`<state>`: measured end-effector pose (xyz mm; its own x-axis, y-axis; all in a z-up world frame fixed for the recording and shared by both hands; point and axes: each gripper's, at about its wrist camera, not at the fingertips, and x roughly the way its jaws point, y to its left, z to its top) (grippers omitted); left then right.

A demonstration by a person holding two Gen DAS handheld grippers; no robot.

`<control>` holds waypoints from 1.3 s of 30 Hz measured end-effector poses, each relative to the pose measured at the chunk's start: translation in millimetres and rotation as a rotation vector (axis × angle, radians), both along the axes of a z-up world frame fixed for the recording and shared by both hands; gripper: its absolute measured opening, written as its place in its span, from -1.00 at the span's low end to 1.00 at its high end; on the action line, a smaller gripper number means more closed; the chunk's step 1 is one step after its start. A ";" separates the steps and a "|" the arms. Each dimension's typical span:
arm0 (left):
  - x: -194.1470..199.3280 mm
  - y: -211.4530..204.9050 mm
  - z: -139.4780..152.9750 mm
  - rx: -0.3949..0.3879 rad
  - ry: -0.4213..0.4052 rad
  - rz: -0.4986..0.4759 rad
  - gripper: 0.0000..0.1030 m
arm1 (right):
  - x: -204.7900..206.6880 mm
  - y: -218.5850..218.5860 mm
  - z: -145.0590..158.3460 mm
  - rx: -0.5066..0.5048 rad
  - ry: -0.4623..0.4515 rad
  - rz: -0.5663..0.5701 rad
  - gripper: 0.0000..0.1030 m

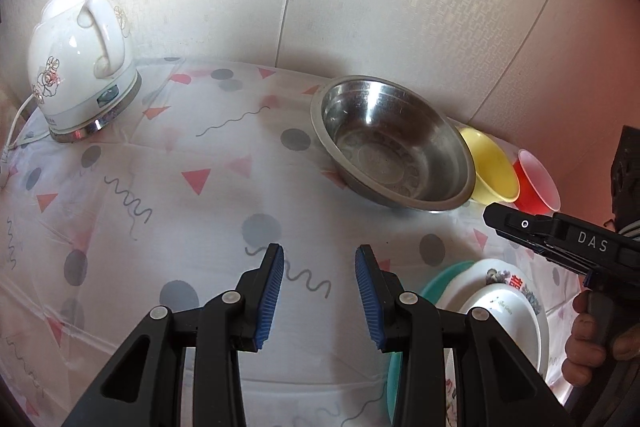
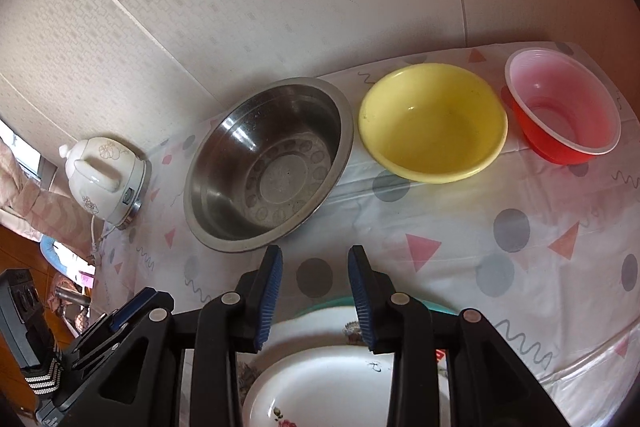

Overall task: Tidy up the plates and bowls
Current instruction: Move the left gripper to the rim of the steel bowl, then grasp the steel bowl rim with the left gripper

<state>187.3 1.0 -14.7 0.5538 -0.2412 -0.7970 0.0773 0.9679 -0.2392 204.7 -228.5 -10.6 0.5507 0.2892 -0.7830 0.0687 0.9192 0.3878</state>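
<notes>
Three bowls stand in a row by the wall: a steel bowl [image 1: 390,155] [image 2: 272,167], a yellow bowl [image 1: 492,167] [image 2: 432,123] and a red plastic bowl [image 1: 538,183] [image 2: 564,107]. In front of them lies a stack of plates: white flowered plates [image 1: 500,303] [image 2: 320,383] on a teal plate [image 1: 440,279] [image 2: 320,305]. My left gripper [image 1: 320,251] [image 2: 152,301] hovers open over bare tablecloth, left of the stack. My right gripper [image 2: 316,253] [image 1: 491,218] is open above the stack's far edge, with nothing between its pads.
A white ceramic electric kettle [image 1: 80,59] [image 2: 106,183] with its cord stands at the table's far left corner. The patterned tablecloth [image 1: 180,187] runs up to a papered wall behind the bowls. A hand [image 1: 588,339] grips the right tool's handle.
</notes>
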 end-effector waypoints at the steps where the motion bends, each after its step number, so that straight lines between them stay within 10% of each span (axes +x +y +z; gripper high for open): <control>1: 5.2 0.6 -0.3 -0.015 0.000 0.000 -0.26 | 5.6 -0.4 -1.5 0.006 0.006 -0.005 -0.33; 20: 75.6 -5.5 -17.5 -0.107 0.014 0.031 -0.29 | 58.4 1.9 -27.3 0.022 0.062 -0.054 -0.33; 39: 67.1 -12.6 -19.9 -0.116 0.017 -0.021 -0.52 | 58.7 31.2 -32.4 -0.070 0.064 0.078 -0.50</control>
<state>254.5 -11.7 -34.6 0.5343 -0.3432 -0.7725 0.0918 0.9320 -0.3505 263.4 -197.2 -42.9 0.4774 0.2725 -0.8354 0.0188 0.9473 0.3197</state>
